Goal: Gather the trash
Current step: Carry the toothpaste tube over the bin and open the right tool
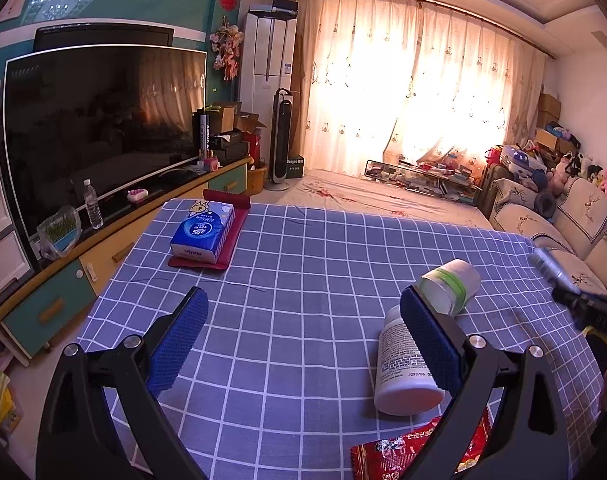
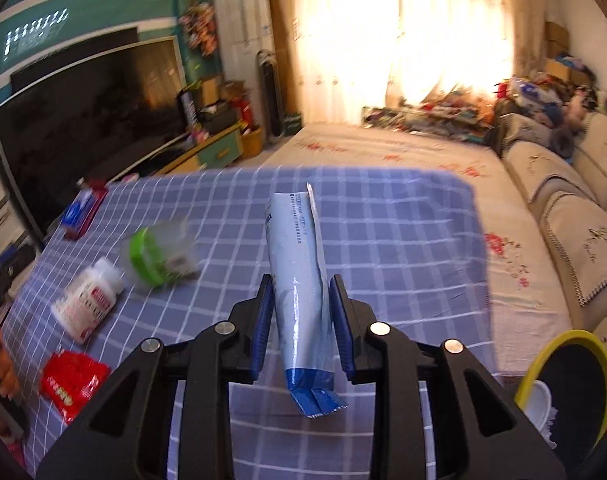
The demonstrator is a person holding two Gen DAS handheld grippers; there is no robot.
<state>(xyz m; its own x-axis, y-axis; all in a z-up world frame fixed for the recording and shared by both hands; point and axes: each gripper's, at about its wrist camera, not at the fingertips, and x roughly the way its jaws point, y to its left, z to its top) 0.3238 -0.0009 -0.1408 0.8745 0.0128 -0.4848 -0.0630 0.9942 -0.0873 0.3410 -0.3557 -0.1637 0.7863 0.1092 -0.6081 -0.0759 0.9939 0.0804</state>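
while the left gripper [image 1: 303, 332] waits with jaws wide, nothing between them, the right gripper [image 2: 303, 320] clamps the blue-and-white wrapper [image 2: 299, 280].
gripped mid-length above the counter [image 2: 383, 240], it looks bound for the yellow-rimmed bin [image 2: 563, 392] beside it.

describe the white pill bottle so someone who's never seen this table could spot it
On the blue checked tablecloth, look near the edge opposite the tissue pack. The white pill bottle lies on its side between a red snack wrapper and a green-banded cup. Only it is opaque white with a printed label.
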